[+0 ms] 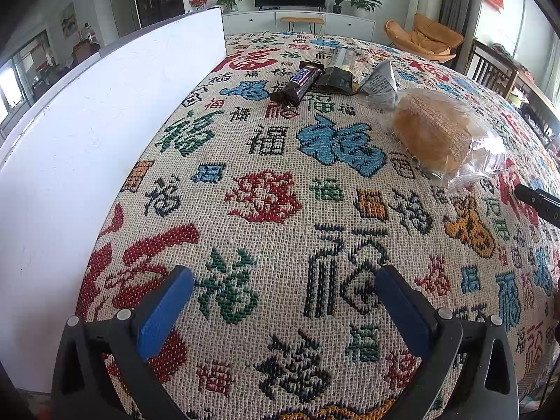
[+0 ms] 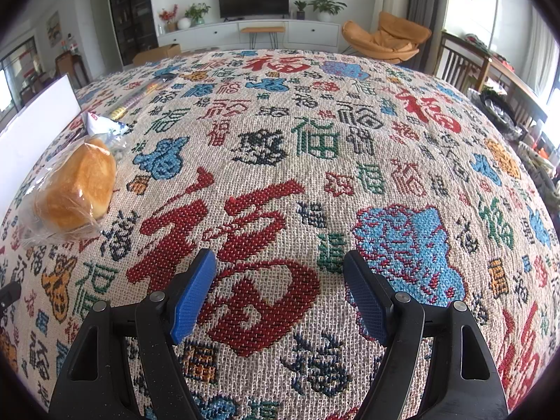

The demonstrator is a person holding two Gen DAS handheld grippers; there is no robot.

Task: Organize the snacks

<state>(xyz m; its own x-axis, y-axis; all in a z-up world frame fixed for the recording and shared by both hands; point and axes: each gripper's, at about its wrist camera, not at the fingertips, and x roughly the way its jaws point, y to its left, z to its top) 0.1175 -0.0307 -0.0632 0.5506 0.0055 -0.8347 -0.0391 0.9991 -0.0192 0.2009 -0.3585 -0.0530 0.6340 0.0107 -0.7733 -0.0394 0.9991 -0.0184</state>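
Note:
A bun in a clear plastic bag [image 1: 437,133] lies on the patterned tablecloth [image 1: 273,161]; it also shows in the right wrist view [image 2: 75,189] at the left. Beyond it lie a Snickers bar [image 1: 297,82], a dark snack packet [image 1: 337,70] and a silver-grey packet [image 1: 381,78]. My left gripper [image 1: 283,290] is open and empty, low over the cloth, well short of the snacks. My right gripper [image 2: 280,280] is open and empty over the cloth, to the right of the bun. Its tip shows in the left wrist view [image 1: 537,203].
A long white box [image 1: 87,133] stands along the table's left side, also in the right wrist view [image 2: 35,129]. A blue-white packet [image 2: 105,124] and a colourful candy roll [image 2: 136,99] lie beyond the bun. Wooden chairs [image 2: 465,66] stand at the right edge.

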